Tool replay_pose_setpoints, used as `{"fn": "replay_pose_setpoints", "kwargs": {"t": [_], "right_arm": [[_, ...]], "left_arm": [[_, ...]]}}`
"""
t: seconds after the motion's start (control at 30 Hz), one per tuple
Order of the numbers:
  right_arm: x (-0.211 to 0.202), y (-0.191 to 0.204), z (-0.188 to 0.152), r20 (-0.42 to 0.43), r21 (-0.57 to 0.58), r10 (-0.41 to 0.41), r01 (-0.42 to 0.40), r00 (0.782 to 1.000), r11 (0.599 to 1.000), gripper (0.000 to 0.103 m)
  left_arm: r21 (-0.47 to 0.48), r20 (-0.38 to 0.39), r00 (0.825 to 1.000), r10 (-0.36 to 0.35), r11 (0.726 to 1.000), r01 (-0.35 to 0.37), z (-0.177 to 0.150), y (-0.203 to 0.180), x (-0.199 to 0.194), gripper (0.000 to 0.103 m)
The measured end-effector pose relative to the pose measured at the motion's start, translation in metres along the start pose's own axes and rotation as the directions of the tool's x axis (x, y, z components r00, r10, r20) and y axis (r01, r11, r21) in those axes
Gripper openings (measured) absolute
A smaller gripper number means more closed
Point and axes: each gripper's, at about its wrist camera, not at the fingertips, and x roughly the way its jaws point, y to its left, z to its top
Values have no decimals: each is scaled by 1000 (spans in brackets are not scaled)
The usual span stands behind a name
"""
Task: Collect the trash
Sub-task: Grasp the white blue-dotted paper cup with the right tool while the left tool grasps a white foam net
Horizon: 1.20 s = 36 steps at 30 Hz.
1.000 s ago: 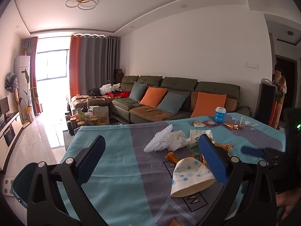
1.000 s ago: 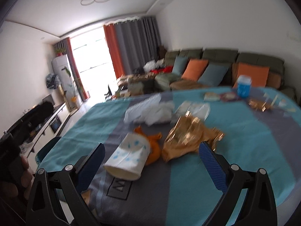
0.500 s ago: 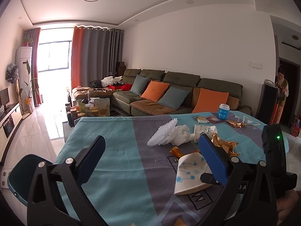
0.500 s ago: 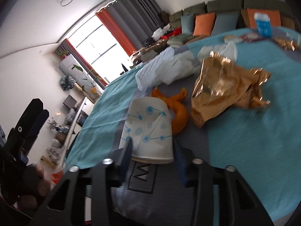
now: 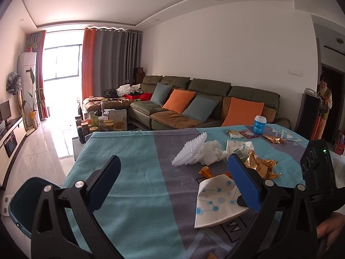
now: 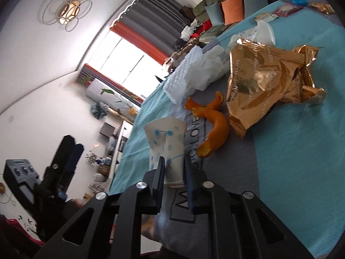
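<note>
— Paper, white with blue dots: that was the crushed paper cup (image 6: 165,151), lying on its side on the teal and grey tablecloth (image 6: 301,161). The right gripper (image 6: 173,168) had its two dark blue pads on either side of the cup's rim end, and the jaws were closing on it, the wall already creased between them.

— And where did the rest of the litter lie?

— From the cup, in the right wrist view, a curled orange peel (image 6: 212,125) lay at about two o'clock, close by. A crumpled gold foil snack bag (image 6: 265,82) sat further out, also near two o'clock, touching the peel's far end. A white foam net with crumpled tissue (image 6: 189,73) was at roughly twelve o'clock.

— What about the other tool?

— The left gripper (image 5: 172,183) stood wide, nothing between its blue pads, over the near part of the cloth. In its view the cup (image 5: 217,200) showed at its four o'clock, partly behind the right pad. A dark teal plastic bin (image 5: 25,202) stood beside the table at about nine o'clock.

— Anything further back?

— A blue cup with a white lid (image 5: 259,125) near the far edge, at one o'clock.
</note>
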Motion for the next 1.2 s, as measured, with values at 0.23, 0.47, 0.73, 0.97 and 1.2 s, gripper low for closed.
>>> {"fn": "replay_pose_setpoints", "kwargs": {"t": [0.23, 0.47, 0.73, 0.97, 1.2], "right_arm": [[-19, 12, 14, 83, -53, 5, -1, 997, 999, 13], [-57, 8, 39, 205, -74, -17, 33, 979, 997, 13], [-78, -13, 59, 284, -43, -67, 82, 957, 996, 13], [-74, -19, 73, 285, -27, -72, 83, 956, 996, 13], [-74, -21, 77, 282, -20, -72, 81, 957, 997, 13]], "left_arm": [[28, 1, 1000, -15, 999, 15, 12, -4, 19, 98], [78, -78, 996, -53, 995, 59, 22, -16, 68, 98], [156, -221, 972, -79, 981, 115, 21, -31, 137, 95], [192, -321, 946, -55, 974, 122, 16, -35, 185, 75], [159, -414, 909, -46, 980, 122, 6, -25, 216, 43]]}}
